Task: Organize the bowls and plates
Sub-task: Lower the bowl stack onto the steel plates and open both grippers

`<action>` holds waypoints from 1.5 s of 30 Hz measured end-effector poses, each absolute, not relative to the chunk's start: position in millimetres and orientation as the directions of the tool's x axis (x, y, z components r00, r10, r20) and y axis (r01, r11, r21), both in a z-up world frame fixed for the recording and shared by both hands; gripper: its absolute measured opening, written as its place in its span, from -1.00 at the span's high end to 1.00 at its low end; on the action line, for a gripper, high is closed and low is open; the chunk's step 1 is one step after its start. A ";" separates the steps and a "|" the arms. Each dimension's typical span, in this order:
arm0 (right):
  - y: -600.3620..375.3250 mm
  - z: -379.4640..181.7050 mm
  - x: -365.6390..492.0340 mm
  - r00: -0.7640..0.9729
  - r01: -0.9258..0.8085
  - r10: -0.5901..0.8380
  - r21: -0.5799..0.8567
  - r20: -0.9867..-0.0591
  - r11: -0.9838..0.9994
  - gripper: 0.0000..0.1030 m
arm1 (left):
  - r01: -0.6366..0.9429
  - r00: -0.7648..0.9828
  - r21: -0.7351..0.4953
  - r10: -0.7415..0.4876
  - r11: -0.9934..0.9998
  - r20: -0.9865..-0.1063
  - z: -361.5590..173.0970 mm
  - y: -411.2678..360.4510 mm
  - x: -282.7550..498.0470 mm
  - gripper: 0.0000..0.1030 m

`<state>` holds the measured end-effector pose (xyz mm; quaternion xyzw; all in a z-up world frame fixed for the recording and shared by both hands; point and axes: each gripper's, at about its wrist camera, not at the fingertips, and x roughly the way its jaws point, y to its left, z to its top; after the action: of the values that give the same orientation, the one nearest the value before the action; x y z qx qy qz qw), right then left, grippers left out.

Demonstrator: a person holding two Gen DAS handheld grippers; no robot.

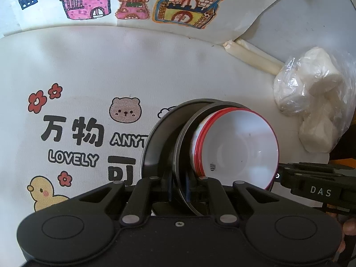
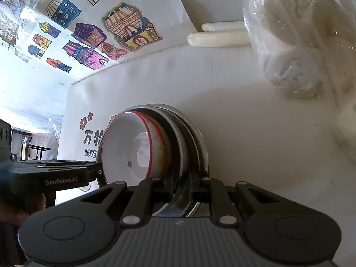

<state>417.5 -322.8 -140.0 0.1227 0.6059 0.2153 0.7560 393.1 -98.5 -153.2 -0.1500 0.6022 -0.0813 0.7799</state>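
Note:
A stack of dark metal plates (image 1: pixel 162 138) holds a white bowl with a red rim (image 1: pixel 240 146) nested inside. My left gripper (image 1: pixel 179 189) is shut on the plates' near rim. In the right wrist view the same metal plates (image 2: pixel 189 138) and the red-rimmed bowl (image 2: pixel 133 146) show from the other side. My right gripper (image 2: pixel 181 187) is shut on the plates' rim there. The stack is held tilted on edge between both grippers, above the white printed tablecloth (image 1: pixel 89 66). Each gripper's body shows in the other's view.
A clear plastic bag of white lumps (image 1: pixel 316 102) lies at the right, also seen large in the right wrist view (image 2: pixel 300 40). Two pale rolls (image 1: pixel 251 55) lie near a sheet with coloured house drawings (image 1: pixel 133 0).

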 end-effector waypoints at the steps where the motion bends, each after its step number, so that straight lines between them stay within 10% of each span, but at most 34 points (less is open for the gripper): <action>1: -322.6 -140.1 417.1 0.173 -0.175 0.475 0.448 -0.863 0.877 0.73 | -0.055 0.262 -0.332 -0.307 0.942 -0.915 -153.0 -97.7 393.3 0.81; 33: -320.9 -133.7 407.9 0.225 -0.167 0.449 0.420 -0.865 0.892 0.64 | -0.084 0.298 -0.282 -0.246 0.956 -0.922 -141.8 -100.8 384.8 0.75; 45: -326.5 -130.9 398.7 0.245 -0.172 0.446 0.414 -0.861 0.894 0.30 | -0.096 0.337 -0.231 -0.187 0.968 -0.923 -130.1 -103.7 374.5 0.40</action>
<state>398.7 -326.5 -130.9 0.1180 0.5817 0.1980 0.7801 374.5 -103.7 -130.1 -0.1229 0.5751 -0.0283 0.8083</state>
